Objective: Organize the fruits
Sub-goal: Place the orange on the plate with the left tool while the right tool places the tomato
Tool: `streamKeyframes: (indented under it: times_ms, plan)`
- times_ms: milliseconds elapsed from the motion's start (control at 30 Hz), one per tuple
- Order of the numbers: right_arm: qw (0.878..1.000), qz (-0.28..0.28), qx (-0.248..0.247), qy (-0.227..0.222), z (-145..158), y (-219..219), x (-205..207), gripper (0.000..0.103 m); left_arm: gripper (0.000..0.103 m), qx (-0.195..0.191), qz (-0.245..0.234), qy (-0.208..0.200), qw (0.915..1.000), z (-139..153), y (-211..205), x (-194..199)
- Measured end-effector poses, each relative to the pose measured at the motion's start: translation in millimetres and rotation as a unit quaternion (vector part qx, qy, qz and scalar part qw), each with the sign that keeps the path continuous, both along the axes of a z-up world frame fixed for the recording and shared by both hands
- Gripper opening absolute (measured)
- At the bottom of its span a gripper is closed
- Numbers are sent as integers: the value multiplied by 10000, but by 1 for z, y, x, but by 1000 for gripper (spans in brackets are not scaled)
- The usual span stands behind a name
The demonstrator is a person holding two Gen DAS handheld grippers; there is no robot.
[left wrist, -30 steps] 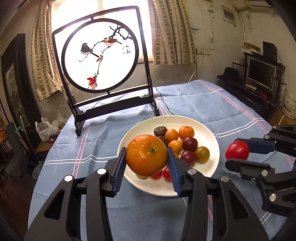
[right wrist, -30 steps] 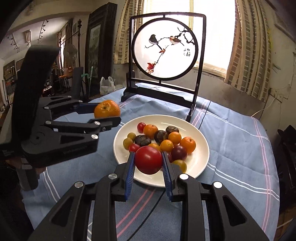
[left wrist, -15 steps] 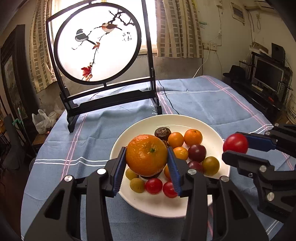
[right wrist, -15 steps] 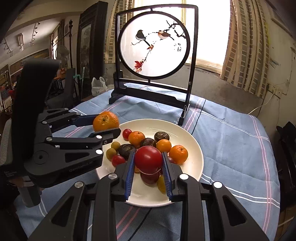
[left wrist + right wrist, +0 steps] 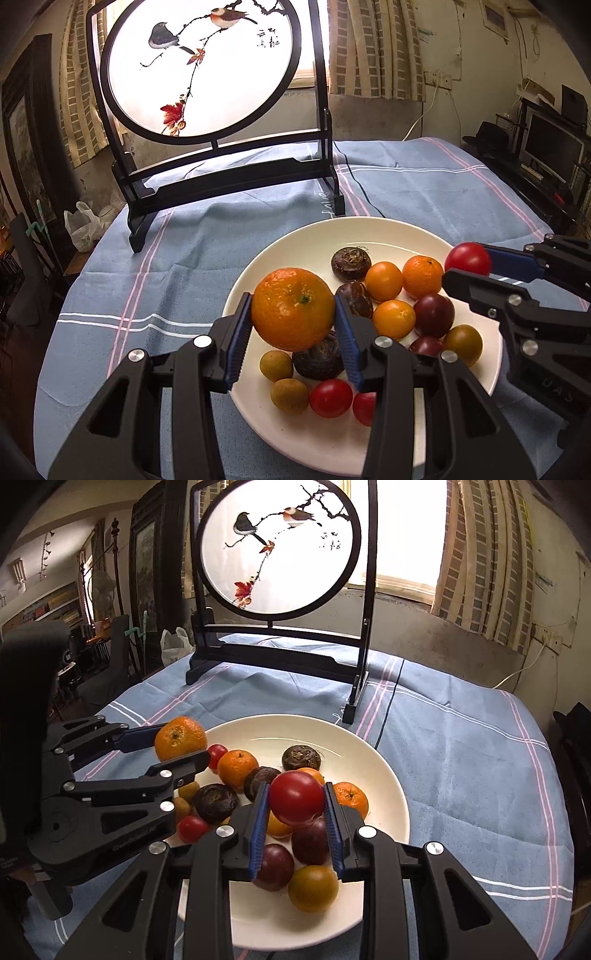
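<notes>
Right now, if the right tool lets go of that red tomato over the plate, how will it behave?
The red tomato is round and glossy, so it would probably roll. The white plate is crowded with round fruit, so it may nudge them or bounce off. Its skin looks thin; a gentle, low release seems safer.

Left view: orange (image 5: 293, 308) covers part of a dark fruit (image 5: 319, 360) behind it; a red tomato (image 5: 364, 408) half hidden by the left gripper's finger (image 5: 349, 343). Plate (image 5: 317, 240) near rim blocked. Right view: purple fruit (image 5: 273, 866) partly behind blue pads (image 5: 258, 823).
</notes>
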State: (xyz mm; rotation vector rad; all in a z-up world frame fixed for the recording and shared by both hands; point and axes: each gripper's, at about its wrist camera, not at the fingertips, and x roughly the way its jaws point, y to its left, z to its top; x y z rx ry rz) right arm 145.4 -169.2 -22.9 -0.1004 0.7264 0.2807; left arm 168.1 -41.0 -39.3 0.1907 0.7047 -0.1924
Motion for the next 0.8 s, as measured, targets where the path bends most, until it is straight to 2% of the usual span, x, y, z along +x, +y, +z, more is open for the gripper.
streamKeyframes:
  times_ms: [100,133,167,233,267,300,433,500,600,800]
  plan:
    - [9999,-55,-89,112,-10,4,13,31,43,-28,-44,59,10000,-4,0,4]
    - [9999,-105,-83,108,-11,4,15,43,43,-26,-86,80,9999,-5,-1,4]
    - [9999,-147,-32,75,-11,2,16,46,44,-21,-103,97,9999,-7,-2,4]
    - [9997,-195,121,32,-8,-2,13,48,54,5,-86,-9,10000,-7,-2,2]
    - [9995,-223,217,-12,-5,-5,8,49,62,26,-56,-119,9999,-4,-1,-1]
    - [9993,-230,299,-70,-1,-8,3,55,68,27,-31,-224,9997,-1,1,-4]
    - [9979,-241,471,-373,15,-17,-27,63,73,-86,-46,-479,9988,15,8,-19]
    - [9967,-328,402,-628,23,-18,-47,68,87,-145,-1,-715,9973,26,12,-31]
    - [9927,-426,224,-1104,34,-15,-76,75,97,-207,37,-1085,9939,41,14,-51]
    - [9863,-496,311,-1544,45,-9,-108,83,98,-191,22,-1477,9889,58,13,-80]
